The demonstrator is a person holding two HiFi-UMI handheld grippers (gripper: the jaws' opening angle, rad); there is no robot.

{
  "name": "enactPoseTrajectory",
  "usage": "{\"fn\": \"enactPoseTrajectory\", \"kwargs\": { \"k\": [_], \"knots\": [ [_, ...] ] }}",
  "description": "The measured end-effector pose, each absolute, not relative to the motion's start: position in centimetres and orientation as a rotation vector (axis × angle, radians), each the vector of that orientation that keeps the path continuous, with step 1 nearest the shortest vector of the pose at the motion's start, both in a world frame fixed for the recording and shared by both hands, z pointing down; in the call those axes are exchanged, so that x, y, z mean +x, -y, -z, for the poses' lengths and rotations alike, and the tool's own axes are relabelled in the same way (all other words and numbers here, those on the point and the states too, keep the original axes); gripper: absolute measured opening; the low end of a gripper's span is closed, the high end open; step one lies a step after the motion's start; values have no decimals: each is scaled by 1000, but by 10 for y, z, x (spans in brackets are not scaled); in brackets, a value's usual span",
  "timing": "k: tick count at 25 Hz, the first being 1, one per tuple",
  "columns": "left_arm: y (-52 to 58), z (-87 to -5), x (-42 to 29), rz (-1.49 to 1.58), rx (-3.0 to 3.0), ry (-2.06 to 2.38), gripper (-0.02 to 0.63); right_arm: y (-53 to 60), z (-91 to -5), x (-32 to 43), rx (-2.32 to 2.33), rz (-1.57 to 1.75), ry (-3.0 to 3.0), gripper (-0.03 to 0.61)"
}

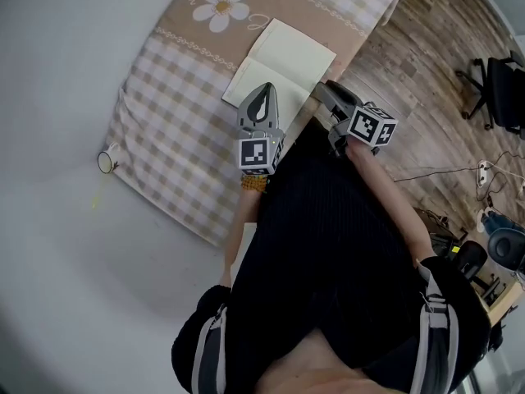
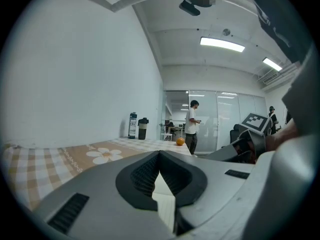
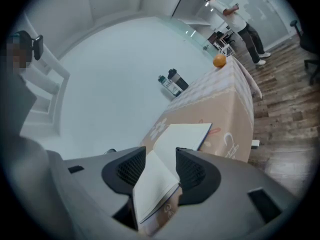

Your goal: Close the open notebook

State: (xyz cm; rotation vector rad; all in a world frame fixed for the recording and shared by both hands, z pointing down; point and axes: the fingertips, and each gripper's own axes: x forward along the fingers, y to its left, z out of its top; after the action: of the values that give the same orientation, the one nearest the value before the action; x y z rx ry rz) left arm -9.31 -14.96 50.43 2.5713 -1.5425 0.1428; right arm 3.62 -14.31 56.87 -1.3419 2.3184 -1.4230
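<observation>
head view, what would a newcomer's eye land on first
The open notebook, cream pages up, lies on the checked tablecloth at the table edge nearest the person. Next come the two grippers over its near side: the left gripper with jaws shut, the right gripper with jaws apart and a page showing between them.

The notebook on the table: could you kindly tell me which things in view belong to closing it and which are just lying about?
Job in hand: open notebook, left gripper, right gripper.
Lying about: orange, two bottles, office chair, checked tablecloth.
</observation>
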Motion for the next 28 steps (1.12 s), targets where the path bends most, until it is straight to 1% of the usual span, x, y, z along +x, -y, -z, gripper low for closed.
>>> {"fn": "enactPoseTrajectory", "kwargs": {
  "k": [2,4,6,10,12,23,28],
  "knots": [
    [150,-507,-96,-137,2570,1547,8,145,-579,34,-1352,1477,-2296,242],
    [151,-509,-98,-122,2566,1555,8,148,-584,32,-1359,1523,-2269,249],
    [152,-511,-97,-114,2566,1554,8,152,-587,29,-1344,1571,-2245,272],
    [151,-514,-99,-101,2549,1568,8,152,-597,23,-1299,1682,-2207,282],
    [153,-519,-100,-98,2531,1575,8,154,-602,21,-1274,1737,-2169,308],
    [153,-541,-109,-97,2464,1588,8,162,-611,20,-1210,1831,-2057,310],
    [153,-551,-113,-97,2433,1570,8,164,-613,19,-1200,1843,-2031,288]
  ]
}}
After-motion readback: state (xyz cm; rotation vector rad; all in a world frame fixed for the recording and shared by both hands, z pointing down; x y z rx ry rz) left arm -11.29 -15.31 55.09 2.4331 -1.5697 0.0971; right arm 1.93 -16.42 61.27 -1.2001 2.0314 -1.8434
